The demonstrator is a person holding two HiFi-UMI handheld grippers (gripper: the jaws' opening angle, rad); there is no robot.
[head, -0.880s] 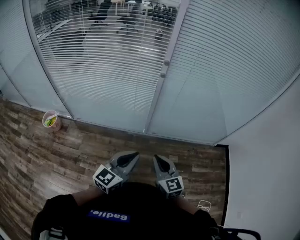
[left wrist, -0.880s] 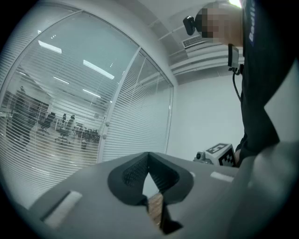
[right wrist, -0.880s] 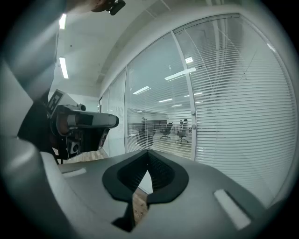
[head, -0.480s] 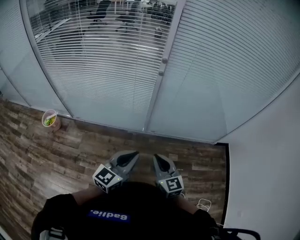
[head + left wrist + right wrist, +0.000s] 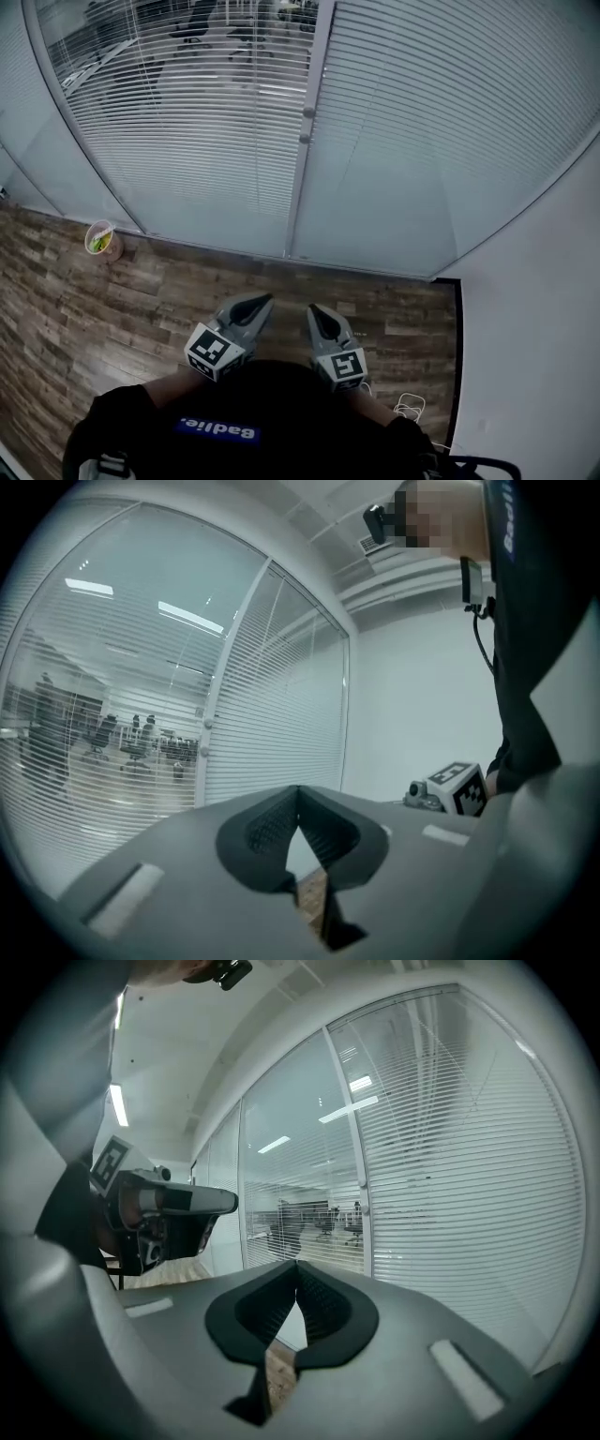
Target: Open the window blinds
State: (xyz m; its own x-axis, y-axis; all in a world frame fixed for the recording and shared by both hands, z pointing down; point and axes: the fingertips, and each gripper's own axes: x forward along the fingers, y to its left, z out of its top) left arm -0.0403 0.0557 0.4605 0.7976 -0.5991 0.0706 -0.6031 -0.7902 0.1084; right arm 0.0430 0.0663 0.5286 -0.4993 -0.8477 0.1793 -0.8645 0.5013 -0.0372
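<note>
Left hand-held gripper (image 5: 262, 299) and right hand-held gripper (image 5: 313, 309) (both closed) face the window blinds (image 5: 187, 122).

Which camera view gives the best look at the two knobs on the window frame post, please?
The head view: the two knobs stand clear on the post between the blinds. Both gripper views show them only as small distant dots on that post.
</note>
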